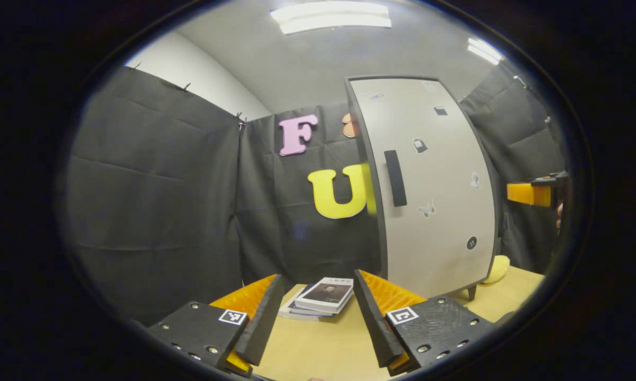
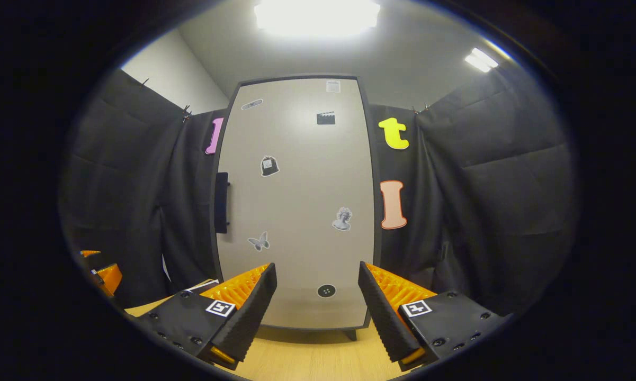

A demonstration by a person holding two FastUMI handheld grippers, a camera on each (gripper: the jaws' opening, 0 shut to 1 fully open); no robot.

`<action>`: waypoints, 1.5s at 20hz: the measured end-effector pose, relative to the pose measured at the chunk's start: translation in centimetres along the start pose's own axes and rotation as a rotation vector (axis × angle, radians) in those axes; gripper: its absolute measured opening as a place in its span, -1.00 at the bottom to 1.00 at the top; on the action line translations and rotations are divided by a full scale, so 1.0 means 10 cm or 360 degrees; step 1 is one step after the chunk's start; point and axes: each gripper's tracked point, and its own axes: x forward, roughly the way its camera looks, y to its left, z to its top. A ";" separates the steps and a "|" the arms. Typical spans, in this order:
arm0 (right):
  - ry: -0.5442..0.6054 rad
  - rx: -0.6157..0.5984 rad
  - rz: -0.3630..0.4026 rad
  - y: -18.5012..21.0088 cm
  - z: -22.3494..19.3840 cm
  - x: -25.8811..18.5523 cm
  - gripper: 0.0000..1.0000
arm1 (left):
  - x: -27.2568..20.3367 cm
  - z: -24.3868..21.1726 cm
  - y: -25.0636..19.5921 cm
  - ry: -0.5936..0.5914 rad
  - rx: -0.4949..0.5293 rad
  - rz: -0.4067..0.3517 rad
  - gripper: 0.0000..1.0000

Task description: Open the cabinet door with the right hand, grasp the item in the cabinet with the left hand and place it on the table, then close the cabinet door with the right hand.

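Observation:
A tall grey cabinet stands on the wooden table, its door shut and hiding the inside. Small stickers dot the door, and a black vertical handle runs along its left edge. My right gripper is open and faces the lower door from a short distance, touching nothing. My left gripper is open above the table, to the left of the cabinet, also holding nothing. The right gripper shows at the far right of the left gripper view.
A small stack of books lies on the table just beyond my left fingers. A yellow soft object sits by the cabinet's right foot. Black cloth walls close in on all sides. The left gripper shows at the left edge of the right gripper view.

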 end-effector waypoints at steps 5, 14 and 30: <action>-0.0055 0.0016 0.0088 0.36 0.24 0.27 0.93 | -0.07 -0.04 0.27 0.0008 0.0011 0.0062 0.59; -0.0066 0.0066 0.0188 0.91 0.48 0.74 0.93 | -0.16 -0.23 0.82 0.0064 0.0024 0.0178 0.60; 0.0009 0.0014 0.0314 1.77 0.50 1.39 0.87 | -0.26 -0.52 1.50 0.0126 0.0014 0.0343 0.60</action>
